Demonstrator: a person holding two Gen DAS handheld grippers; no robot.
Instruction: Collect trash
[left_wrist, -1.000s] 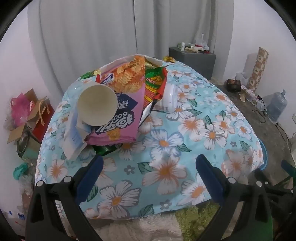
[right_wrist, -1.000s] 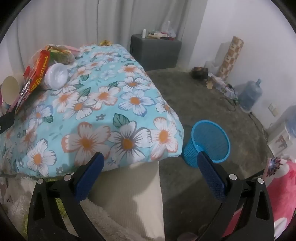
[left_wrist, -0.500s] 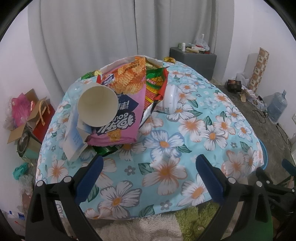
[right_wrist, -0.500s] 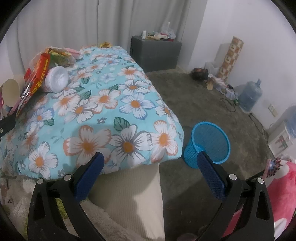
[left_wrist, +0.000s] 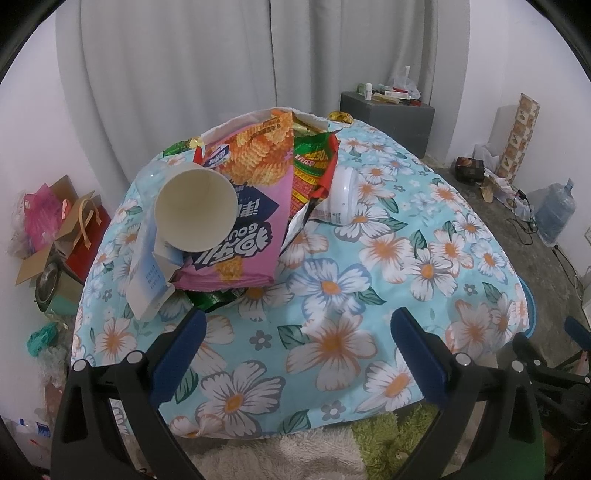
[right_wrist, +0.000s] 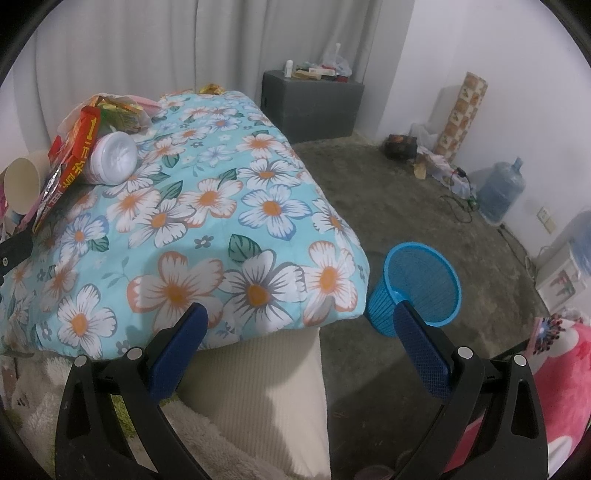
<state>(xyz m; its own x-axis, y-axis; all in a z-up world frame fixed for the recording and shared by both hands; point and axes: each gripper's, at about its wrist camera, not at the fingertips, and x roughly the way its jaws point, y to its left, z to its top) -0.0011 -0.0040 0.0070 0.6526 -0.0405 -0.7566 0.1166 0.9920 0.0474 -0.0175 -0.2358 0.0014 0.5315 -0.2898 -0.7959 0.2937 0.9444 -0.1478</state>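
**Both grippers empty, held off the near edge of the quilt**

Left gripper (left_wrist: 295, 328): jaws wide apart, nothing between them. It points across the flowered quilt (left_wrist: 369, 266) from its near edge, tilted down, blue pads (left_wrist: 181, 354) over the near strip of cloth, touching nothing.

Right gripper (right_wrist: 299, 328): jaws wide apart, empty. It sits off the quilt's near right corner, looking down; left pad over the quilt edge, right pad in front of the bin (right_wrist: 421, 284).

Trash: one pile at the far left of the quilt. A paper cup (left_wrist: 195, 208) lies on its side, mouth toward the camera, on a pink snack bag (left_wrist: 251, 206). A red-green wrapper (left_wrist: 314, 166) lies just right of the bag; a white tub (left_wrist: 343, 201) lies on its side against the wrapper. A white carton (left_wrist: 146, 273) lies at the pile's left, below the cup. Green foil (left_wrist: 210, 299) shows under the bag's near edge.

Bin: blue mesh, upright on the floor, just beside the quilt's near right corner. Inside looks empty as far as visible.
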